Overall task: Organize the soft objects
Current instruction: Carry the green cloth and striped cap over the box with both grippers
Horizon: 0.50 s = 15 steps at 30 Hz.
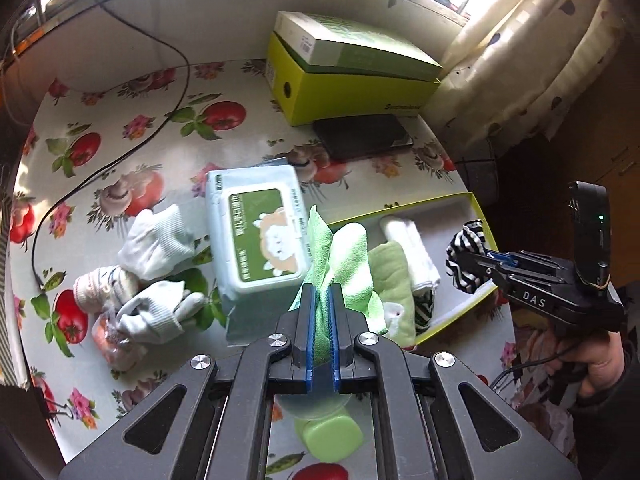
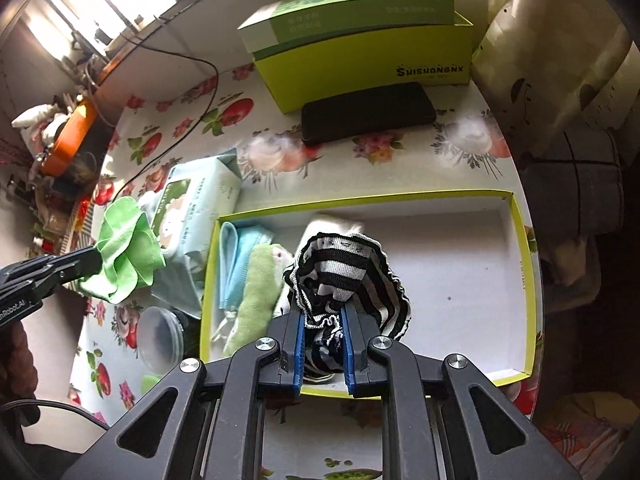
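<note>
Wet-wipes pack point(image 1: 256, 232), black phone point(image 2: 368, 114), cable point(image 1: 120, 152)

Your left gripper point(image 1: 322, 320): black linkage arms, silver screws, blue fingers point(image 1: 309, 332).
Your right gripper point(image 2: 322, 344): same build; white "DAS" lettering, green light.
Your sleeve point(image 1: 612, 412): dark.
</note>
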Available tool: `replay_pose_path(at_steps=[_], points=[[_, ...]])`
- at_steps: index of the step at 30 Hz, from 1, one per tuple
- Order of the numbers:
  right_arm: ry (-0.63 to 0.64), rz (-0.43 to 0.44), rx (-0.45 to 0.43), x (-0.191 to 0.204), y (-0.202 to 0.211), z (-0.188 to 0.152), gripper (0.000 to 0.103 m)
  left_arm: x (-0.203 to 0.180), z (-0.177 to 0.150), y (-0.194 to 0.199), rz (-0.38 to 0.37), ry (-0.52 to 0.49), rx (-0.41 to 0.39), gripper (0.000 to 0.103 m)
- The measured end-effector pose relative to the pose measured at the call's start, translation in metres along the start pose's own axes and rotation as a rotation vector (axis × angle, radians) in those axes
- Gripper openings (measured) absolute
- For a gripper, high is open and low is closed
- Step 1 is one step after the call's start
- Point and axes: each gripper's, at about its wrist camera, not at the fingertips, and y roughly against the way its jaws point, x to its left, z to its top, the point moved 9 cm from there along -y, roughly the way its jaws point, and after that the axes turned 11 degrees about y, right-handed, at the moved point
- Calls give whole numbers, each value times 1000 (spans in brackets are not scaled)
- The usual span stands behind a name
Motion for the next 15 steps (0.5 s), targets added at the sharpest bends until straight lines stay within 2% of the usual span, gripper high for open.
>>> replay_pose_path(at_steps=[15], points=[[-67, 5, 58, -44, -27, -13, 15, -80, 10, -57, -47, -115, 104, 6]])
